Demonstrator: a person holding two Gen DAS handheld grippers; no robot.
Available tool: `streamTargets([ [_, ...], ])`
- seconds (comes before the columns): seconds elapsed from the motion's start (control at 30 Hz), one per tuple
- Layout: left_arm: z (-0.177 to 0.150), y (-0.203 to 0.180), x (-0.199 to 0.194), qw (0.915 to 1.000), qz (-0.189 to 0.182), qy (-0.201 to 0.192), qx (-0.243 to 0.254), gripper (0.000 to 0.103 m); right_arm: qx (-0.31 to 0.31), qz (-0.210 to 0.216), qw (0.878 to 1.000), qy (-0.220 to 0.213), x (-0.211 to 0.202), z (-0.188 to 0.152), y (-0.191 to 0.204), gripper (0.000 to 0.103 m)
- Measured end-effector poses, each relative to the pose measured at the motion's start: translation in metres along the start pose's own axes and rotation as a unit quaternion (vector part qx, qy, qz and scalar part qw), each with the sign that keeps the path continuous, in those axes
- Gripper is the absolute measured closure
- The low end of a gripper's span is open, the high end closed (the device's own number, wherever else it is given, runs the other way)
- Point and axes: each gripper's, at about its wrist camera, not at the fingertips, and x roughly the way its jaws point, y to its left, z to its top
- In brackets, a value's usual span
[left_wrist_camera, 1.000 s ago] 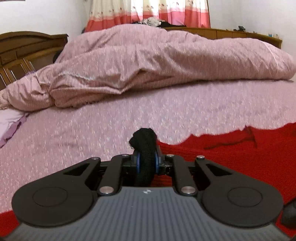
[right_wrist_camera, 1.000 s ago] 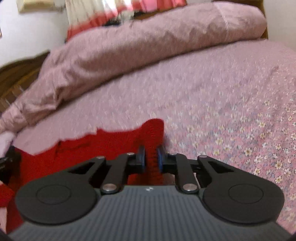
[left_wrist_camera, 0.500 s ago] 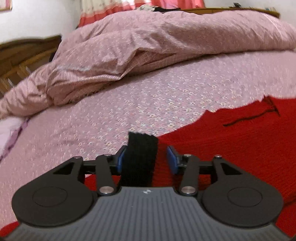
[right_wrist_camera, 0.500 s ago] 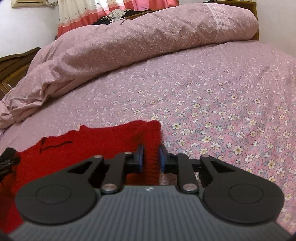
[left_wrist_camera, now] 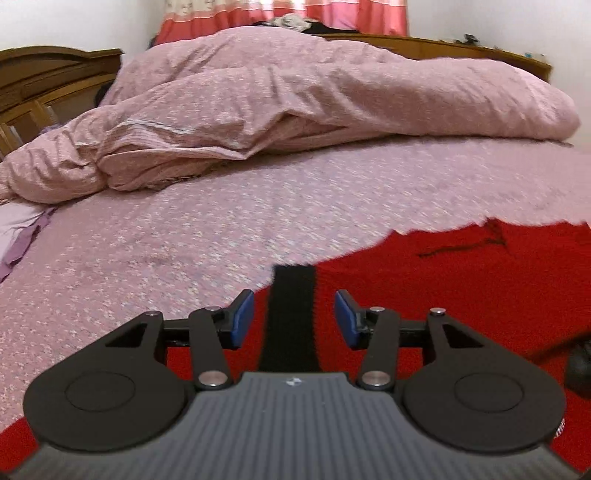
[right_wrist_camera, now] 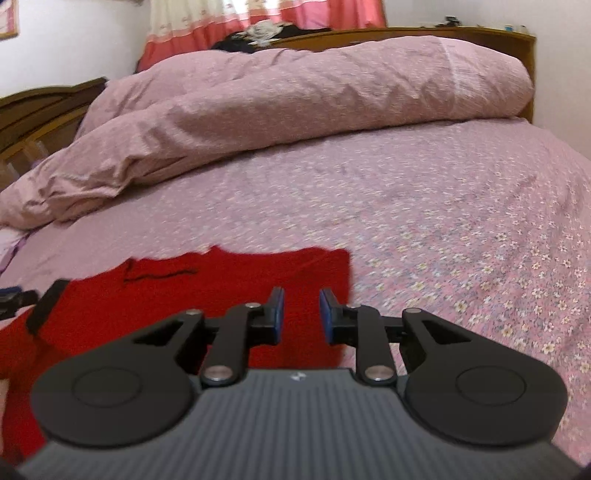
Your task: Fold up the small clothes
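A small red knit garment lies flat on the pink flowered bed sheet. It has a black band at its left edge. My left gripper is open, its blue pads on either side of the black band and apart from it. In the right wrist view the red garment lies at lower left with the black band at its far left. My right gripper is open over the garment's right edge, holding nothing.
A rumpled pink duvet is piled across the back of the bed. A wooden headboard stands at the left, and a wooden shelf and red curtains behind. A lilac cloth lies at the left edge.
Both grippers have opened and let go: the left released the black band, the right released the garment's right edge. The red garment now lies flat on the sheet.
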Motion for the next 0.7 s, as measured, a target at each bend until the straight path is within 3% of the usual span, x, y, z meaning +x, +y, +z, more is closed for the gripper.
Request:
streamTargets([
  [0.17,-0.015,-0.016,0.013,0.9991,0.005,0.034,0.024,0.049,-0.020,0.005,0.999,0.040,-0.006,-0.014,0.015,0.078],
  [0.33,-0.023,-0.015,0.029,0.9983,0.018,0.056,0.007,0.049,-0.018,0.000,0.998,0.065,0.004,-0.031,0.013,0.080],
  [0.7,-0.022,-0.013,0.024,0.9980,0.032,0.055,-0.007,0.046,0.028,0.008,0.998,0.051,0.013,-0.041,0.002,0.082],
])
